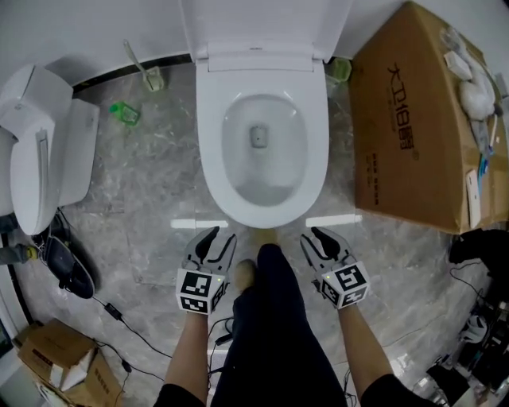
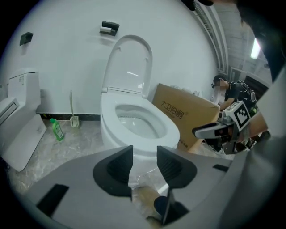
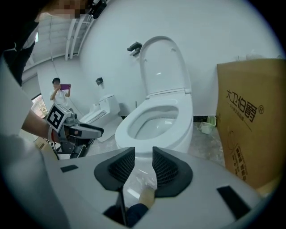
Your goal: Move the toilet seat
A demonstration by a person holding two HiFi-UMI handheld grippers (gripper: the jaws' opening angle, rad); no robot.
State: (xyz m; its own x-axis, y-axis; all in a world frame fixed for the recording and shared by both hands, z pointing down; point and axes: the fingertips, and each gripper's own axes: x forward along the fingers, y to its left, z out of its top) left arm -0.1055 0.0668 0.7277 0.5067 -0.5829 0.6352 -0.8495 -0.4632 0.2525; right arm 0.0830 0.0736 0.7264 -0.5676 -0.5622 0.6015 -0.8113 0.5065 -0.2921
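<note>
A white toilet stands straight ahead with its lid [image 1: 262, 24] upright against the wall. The seat ring [image 1: 210, 143] lies flat on the bowl; it also shows as the seat [image 2: 163, 129] in the left gripper view and the seat [image 3: 129, 127] in the right gripper view. My left gripper [image 1: 216, 238] hangs low in front of the bowl's front edge, left of my leg, touching nothing. Its jaws [image 2: 144, 154] stand open and empty. My right gripper [image 1: 318, 241] hangs level with it on the other side. Its jaws [image 3: 143, 154] show a narrower gap, also empty.
A large cardboard box [image 1: 421, 119] stands close to the toilet's right side. A second toilet [image 1: 36, 151] lies at the left, with a green bottle [image 1: 125, 112] and a brush [image 1: 147, 71] near the wall. Cables and a small box [image 1: 56, 358] sit lower left. A person [image 3: 58, 91] stands far off.
</note>
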